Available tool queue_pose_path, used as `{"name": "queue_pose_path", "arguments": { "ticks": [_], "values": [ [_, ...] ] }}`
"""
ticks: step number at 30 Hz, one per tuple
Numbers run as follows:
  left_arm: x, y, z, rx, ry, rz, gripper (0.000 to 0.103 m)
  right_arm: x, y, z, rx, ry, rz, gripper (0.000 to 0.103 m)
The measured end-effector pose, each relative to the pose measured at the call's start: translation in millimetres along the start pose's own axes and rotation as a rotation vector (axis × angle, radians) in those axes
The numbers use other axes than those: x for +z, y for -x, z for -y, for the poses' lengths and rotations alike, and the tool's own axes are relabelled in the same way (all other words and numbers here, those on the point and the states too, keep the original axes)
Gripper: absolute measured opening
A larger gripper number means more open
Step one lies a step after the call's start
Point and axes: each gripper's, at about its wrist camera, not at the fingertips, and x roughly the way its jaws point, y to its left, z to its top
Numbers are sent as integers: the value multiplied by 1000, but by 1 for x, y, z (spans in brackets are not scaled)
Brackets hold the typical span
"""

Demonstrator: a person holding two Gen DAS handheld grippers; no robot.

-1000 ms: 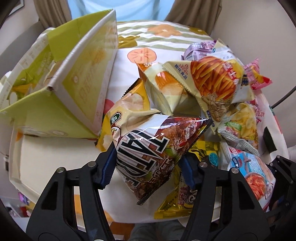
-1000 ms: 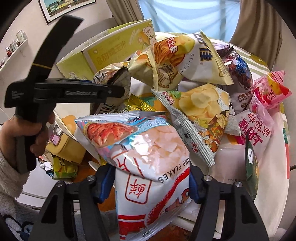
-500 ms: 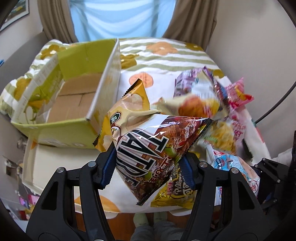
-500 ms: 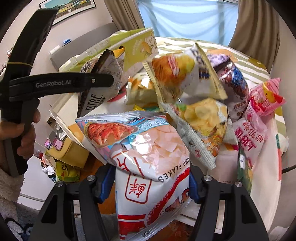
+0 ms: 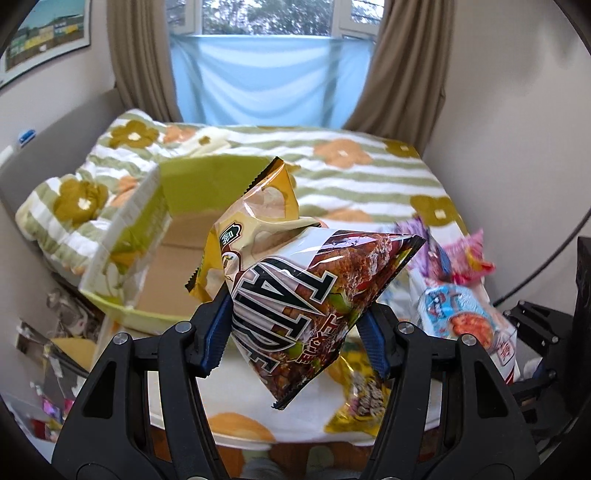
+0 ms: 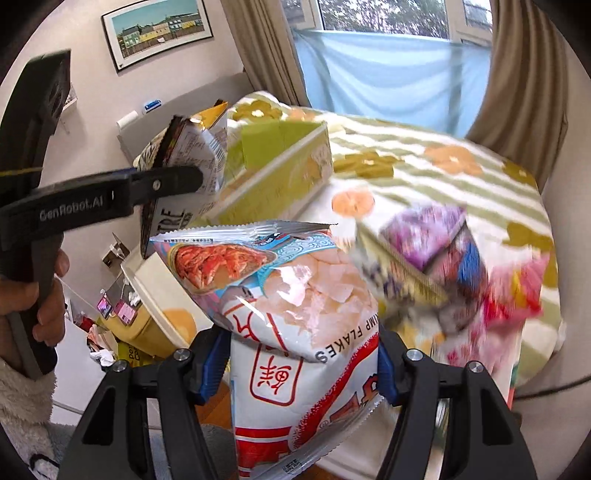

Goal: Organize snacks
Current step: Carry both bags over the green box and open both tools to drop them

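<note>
- Daylight enters through the window behind the blue curtain; the room is bright and evenly lit.
- Glare streaks the held bags' foil.
- The snack pile and box smear with motion blur.
- Fisheye bends the walls; corners go black.

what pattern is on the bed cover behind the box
White with green stripes and orange and olive flowers on the bed cover, clearest in the left wrist view.

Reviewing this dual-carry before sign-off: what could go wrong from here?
1. The left gripper seems to pinch two bags, the brown Tatre bag and the yellow bag behind it; the yellow one might slip out short of the green box.
2. The shrimp flakes bag fills the right gripper's view, hiding the drop spot.
</note>
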Motion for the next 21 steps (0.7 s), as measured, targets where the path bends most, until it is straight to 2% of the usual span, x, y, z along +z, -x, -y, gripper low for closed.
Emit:
{"name": "queue_pose_path", "arguments": {
  "ticks": [5, 9, 16, 21],
  "values": [
    [29, -5, -43, 30, 10, 27, 58, 50, -9, -22, 0, 28, 43, 61],
    [46, -18, -84, 35, 12, 15, 58, 89, -30, -41, 4, 8, 66, 61],
    [70, -67, -156, 34, -50, -71, 58, 145, -76, -79, -5, -52, 55, 61],
    [69, -106, -182, 2, -120, -153, 58, 174, -111, -93, -18, -152, 22, 61]
  ]
}}
